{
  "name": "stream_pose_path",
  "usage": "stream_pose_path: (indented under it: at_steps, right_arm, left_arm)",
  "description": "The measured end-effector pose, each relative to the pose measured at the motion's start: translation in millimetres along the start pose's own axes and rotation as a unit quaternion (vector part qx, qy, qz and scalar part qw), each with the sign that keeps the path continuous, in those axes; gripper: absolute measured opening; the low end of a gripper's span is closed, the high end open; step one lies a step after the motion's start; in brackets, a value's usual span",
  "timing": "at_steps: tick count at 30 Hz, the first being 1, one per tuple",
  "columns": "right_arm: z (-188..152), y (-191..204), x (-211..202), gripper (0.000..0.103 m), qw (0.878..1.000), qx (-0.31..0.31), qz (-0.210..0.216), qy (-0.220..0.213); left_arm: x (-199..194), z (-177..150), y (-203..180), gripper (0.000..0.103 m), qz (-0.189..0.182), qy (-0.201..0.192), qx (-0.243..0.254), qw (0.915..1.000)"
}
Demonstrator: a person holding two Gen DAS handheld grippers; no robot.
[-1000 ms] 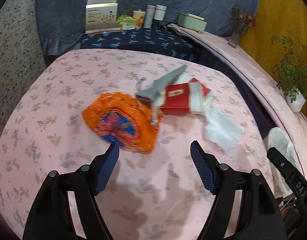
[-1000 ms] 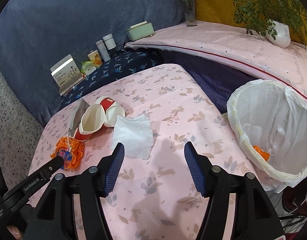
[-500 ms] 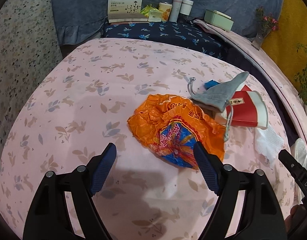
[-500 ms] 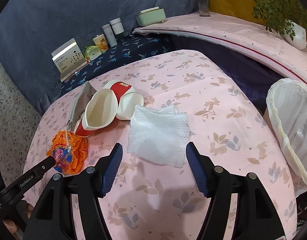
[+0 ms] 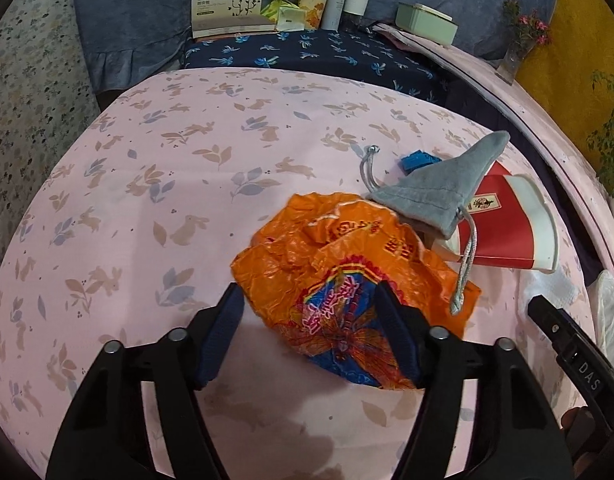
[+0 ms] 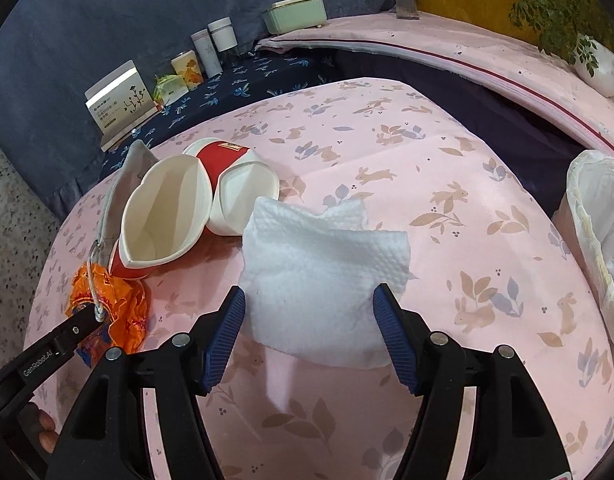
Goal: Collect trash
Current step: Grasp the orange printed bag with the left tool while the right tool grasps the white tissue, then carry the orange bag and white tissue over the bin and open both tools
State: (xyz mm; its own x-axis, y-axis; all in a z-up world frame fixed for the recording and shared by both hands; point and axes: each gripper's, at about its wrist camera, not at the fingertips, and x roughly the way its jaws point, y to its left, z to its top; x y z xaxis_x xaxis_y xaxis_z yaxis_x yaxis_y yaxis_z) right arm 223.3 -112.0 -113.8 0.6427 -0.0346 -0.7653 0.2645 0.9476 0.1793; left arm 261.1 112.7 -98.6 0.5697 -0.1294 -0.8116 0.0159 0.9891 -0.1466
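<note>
1. from the left wrist we see the left gripper [image 5: 307,332] astride the crumpled orange wrapper [image 5: 347,280] on the pink tablecloth [image 5: 147,200] – its jaws have just been closing, the wrapper between them, the pads not yet pinching it.
2. only the right wrist shows the white-lined bin [image 6: 595,240] at the table's right edge.
3. there, the right gripper [image 6: 309,332] stands open over the white napkin [image 6: 323,276], holding nothing.
4. the red paper cups [image 6: 167,216] lie on their sides – mouths toward that camera.
</note>
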Motion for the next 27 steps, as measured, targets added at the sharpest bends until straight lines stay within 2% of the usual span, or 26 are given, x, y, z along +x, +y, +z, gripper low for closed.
stream_pose_path:
  at_steps: [4, 7, 13, 18, 21, 22, 27]
  right_arm:
    - [-2.0, 4.4, 0.9, 0.064, 1.0, -0.019, -0.014, -0.002]
    - [-3.7, 7.0, 0.9, 0.058, 0.999, -0.034, -0.029, -0.002]
    - [-7.8, 4.2, -4.3, 0.039, 0.998, -0.053, -0.041, 0.002]
    - [-17.4, -0.1, -13.8, 0.016, 0.998, -0.055, -0.029, 0.006]
    - [-24.1, -5.5, -20.6, 0.011, 0.999, -0.05, -0.018, 0.01]
    - [-26.2, -6.6, -22.3, 0.01, 0.999, -0.048, -0.015, 0.012]
    - [-36.5, -16.4, -35.2, 0.008, 0.999, -0.04, -0.005, 0.017]
  left_arm:
    - [-2.1, -2.9, -3.5, 0.043, -0.007, -0.002, 0.005, 1.0]
    - [-5.1, -7.6, -8.3, 0.037, -0.01, -0.001, 0.01, 0.9999]
    - [-16.1, -24.4, -17.7, 0.034, -0.014, 0.0, 0.017, 0.9998]
    - [-29.0, -37.9, -23.7, 0.027, -0.024, 0.003, 0.016, 0.9996]
    - [-34.4, -44.6, -30.2, 0.018, -0.037, 0.01, 0.018, 0.9991]
    - [-37.0, -47.3, -33.5, 0.009, -0.041, 0.01, 0.021, 0.9989]
    - [-47.7, -57.7, -53.0, 0.009, -0.051, 0.014, 0.037, 0.9979]
